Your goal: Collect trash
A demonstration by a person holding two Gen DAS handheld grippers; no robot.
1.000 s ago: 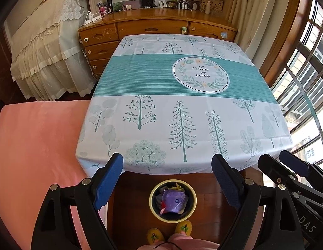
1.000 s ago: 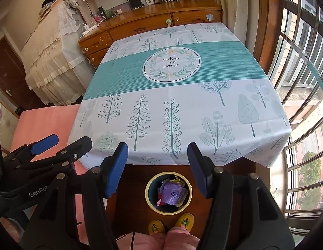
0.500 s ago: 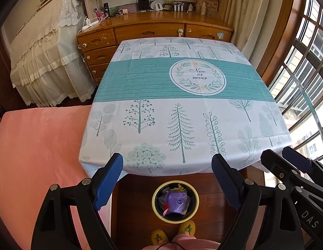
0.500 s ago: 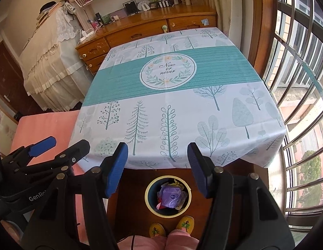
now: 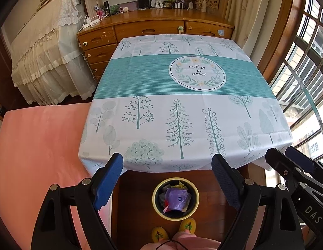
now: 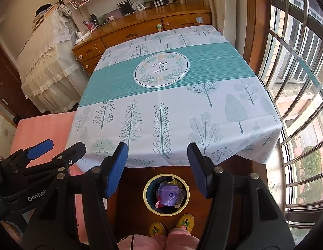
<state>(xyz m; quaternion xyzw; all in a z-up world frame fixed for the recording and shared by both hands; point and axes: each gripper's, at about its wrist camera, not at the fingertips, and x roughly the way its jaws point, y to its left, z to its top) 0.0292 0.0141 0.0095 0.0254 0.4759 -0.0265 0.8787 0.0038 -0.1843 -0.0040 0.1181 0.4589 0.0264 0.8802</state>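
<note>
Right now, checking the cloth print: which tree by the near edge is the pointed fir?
The middle one, between the berry tree and the looped-leaf stem.

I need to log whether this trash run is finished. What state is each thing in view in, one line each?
Left gripper: fingers open, holding nothing.
Right gripper: fingers open, holding nothing.
Trash bin: upright on the floor before the table, holding trash.
Purple wrapper: in the bin, on top.
Tablecloth: spread flat, no trash showing on it.
Dresser drawers: shut.

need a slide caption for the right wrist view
Open right claw above a yellow-rimmed bin of trash, by a tree-print tablecloth.
</note>
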